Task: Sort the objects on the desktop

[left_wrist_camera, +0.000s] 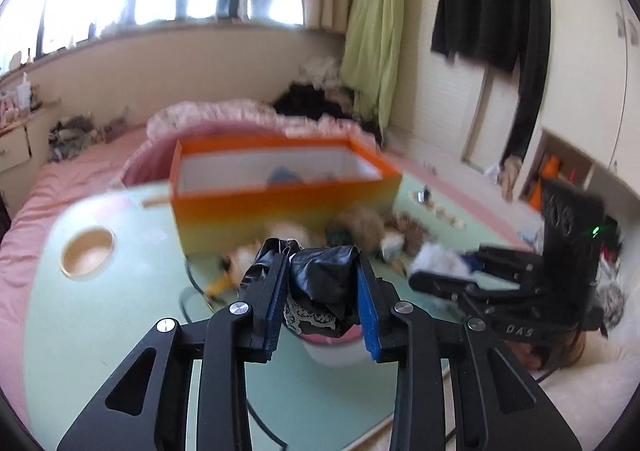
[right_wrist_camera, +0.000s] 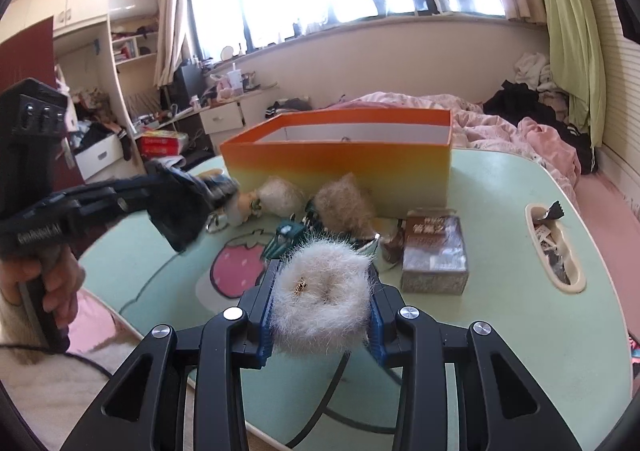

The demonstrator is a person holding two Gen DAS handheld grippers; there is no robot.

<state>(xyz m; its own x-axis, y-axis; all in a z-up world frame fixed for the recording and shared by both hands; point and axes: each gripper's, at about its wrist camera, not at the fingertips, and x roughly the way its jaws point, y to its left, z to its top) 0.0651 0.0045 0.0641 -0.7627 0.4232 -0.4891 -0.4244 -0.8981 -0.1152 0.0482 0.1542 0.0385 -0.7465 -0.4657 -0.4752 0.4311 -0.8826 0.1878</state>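
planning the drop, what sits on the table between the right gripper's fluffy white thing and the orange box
In the right wrist view, a green toy car and a brown furry piece lie between the fluffy white thing and the orange box.

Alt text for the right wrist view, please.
The right gripper is shut on a fluffy white fur scrunchie above the pale green table. Behind stands an open orange cardboard box.
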